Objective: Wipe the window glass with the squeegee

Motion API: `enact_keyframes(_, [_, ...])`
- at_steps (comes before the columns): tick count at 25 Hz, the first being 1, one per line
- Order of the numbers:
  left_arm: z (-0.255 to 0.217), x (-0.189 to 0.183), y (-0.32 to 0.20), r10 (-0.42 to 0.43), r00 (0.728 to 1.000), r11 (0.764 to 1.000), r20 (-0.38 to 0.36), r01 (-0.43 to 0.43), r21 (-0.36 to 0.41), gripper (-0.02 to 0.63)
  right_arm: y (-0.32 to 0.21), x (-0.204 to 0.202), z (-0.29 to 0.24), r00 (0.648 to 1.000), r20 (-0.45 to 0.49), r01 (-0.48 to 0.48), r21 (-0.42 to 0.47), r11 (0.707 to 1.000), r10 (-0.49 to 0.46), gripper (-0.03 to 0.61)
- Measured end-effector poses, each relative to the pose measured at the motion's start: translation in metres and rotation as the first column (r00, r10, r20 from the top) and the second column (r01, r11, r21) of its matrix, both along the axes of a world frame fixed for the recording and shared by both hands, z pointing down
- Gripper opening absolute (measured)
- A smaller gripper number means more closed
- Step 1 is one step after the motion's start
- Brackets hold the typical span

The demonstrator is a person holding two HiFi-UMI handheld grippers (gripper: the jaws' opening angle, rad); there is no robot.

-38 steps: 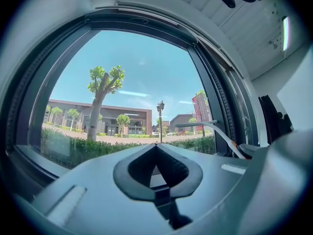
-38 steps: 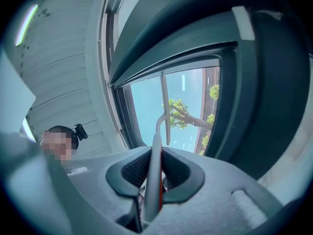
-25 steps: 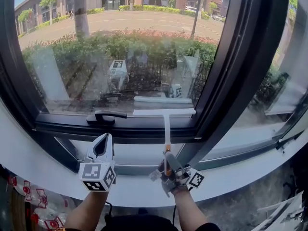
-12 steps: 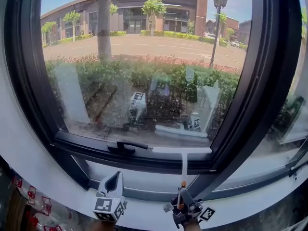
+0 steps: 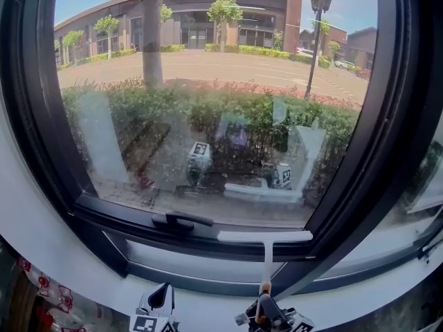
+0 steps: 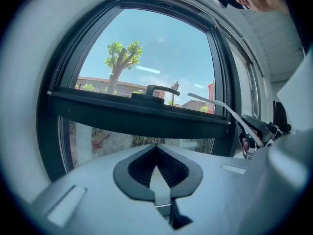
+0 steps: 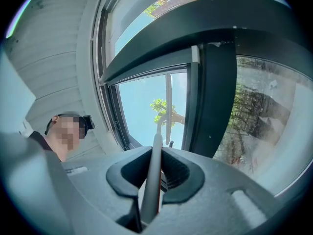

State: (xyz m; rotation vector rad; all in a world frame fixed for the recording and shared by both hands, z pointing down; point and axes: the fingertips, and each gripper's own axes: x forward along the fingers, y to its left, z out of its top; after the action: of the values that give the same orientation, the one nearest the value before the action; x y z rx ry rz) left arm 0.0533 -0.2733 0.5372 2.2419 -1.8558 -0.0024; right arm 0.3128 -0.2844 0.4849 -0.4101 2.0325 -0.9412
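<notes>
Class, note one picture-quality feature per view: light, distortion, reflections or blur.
Head view: hard daylight, the window frame bows, and the glass carries pale reflections. Left gripper view: dark round rim, the left gripper close-up and soft. Right gripper view: the squeegee handle blurs between the jaws.

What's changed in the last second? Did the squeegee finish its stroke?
The squeegee slid slightly down, from the bottom edge of the glass onto the dark lower frame, ending just below the window handle. The head view tilted up. Unchanged: right hand-held gripper clamped on the squeegee, left hand-held gripper shut, empty.
</notes>
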Motion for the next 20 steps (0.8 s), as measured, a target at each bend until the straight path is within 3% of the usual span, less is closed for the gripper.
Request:
enact_keyframes(7, [-0.022,-0.016,0.023,0.005,1.0,0.999,0.018,-0.006,0.051,0.011,0.005,-0.004,-0.014,0.999,-0.05,-0.017,0.037,0.999,0.019,0.044])
enact_keyframes(13, [-0.036,-0.029,0.043,0.007,1.0,0.996,0.031,-0.01,0.085,0.012,0.011,-0.004,-0.019,0.998,-0.041,-0.042,0.084,0.996,0.046,0.044])
enact_keyframes(20, [-0.049,-0.041,0.062,0.011,0.999,0.993,0.045,-0.017,0.117,0.012,0.043,-0.017,-0.015,0.993,-0.071,-0.093,0.067,0.993,0.098,0.044])
